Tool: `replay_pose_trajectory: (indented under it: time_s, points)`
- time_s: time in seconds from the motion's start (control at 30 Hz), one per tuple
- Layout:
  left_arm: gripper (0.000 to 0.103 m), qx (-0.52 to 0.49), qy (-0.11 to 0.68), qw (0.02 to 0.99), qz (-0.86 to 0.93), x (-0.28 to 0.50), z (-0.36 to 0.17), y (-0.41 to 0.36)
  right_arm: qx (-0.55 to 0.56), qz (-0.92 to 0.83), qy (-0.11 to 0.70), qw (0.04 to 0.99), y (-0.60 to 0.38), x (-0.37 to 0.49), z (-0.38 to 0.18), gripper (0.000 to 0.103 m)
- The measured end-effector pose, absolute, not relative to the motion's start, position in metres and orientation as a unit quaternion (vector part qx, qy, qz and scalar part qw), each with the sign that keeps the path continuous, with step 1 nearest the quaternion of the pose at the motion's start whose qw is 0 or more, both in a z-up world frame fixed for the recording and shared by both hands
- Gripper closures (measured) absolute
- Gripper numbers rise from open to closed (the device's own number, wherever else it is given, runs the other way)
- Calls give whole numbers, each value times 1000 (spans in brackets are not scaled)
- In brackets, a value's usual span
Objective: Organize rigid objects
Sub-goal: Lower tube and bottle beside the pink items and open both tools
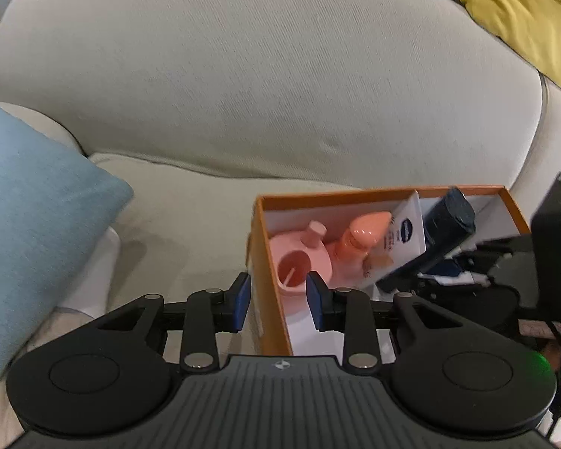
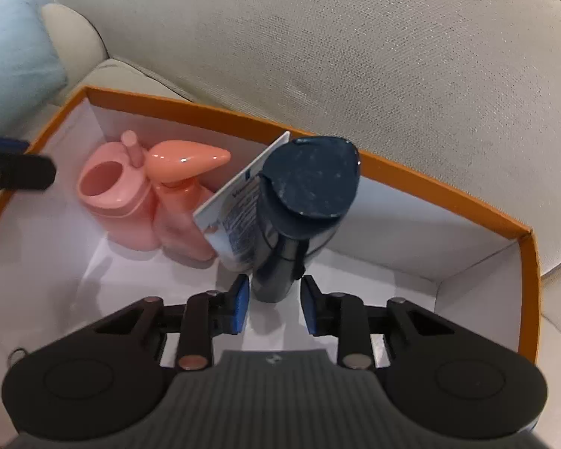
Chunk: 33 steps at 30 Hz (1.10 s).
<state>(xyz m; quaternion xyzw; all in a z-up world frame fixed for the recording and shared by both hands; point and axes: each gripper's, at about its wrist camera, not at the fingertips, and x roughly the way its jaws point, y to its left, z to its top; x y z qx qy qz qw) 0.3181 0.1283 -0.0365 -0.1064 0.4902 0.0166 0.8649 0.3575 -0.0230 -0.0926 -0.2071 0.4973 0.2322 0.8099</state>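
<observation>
A: What are the things made of, and what shapes do they have?

B: An open cardboard box point(image 2: 422, 181) with orange outer walls and a white inside sits on the seat of a beige sofa point(image 2: 392, 56) of ribbed woven fabric. Inside, near its far wall, stand four smooth plastic items: a squat pink holder point(image 2: 112, 202) with a round hole and a small peg on top, a glossy pink pump bottle point(image 2: 183, 187) with a teardrop-shaped head, a flat white tube point(image 2: 235, 202) with blue print, and a tall dark blue bottle point(image 2: 303, 202) with a scuffed, rounded cap.

A: How many of each?

B: One box, two pink items, one white tube, one dark bottle. They stand in a close row, the tube leaning between the pump bottle and the dark bottle.

A: And the hand-held grippers?

B: Two, black with blue pads. The left hand-held gripper point(image 1: 278, 301) straddles the box's left wall, one pad outside and one inside; its narrow jaws show a gap to the cardboard on both sides. The right hand-held gripper point(image 2: 275, 305) is above the box floor with narrow jaws either side of the dark bottle's base, gaps visible on both sides, so nothing is held.

A: The room?

B: A soft pale blue cushion point(image 1: 30, 232) lies at the left and a yellow cushion point(image 1: 520, 18) at the upper right
</observation>
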Motion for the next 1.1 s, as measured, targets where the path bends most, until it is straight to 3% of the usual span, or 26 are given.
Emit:
replay_pose_trajectory:
  time_s: [0.43,0.73,0.8,0.87,1.03,1.1]
  points:
    - [71,-117,488,865,20,308,-40,130,-191,231,489,820,-33,361,-94,76]
    - [71,-101,456,882,61,282,-29,120,-150,203,447,858,-92,313,-52,75]
    - [71,-103,448,886,62,273,-28,117,-148,180,434,870,-114,301,-43,72]
    - [71,-111,445,886,65,261,-27,116,-147,146,415,886,-134,291,-34,59]
    - [63,-126,449,881,83,233,-35,114,-107,67,391,912,-195,264,-21,42]
    - [62,-145,460,873,72,227,-40,114,-85,56,406,908,-211,260,-28,42]
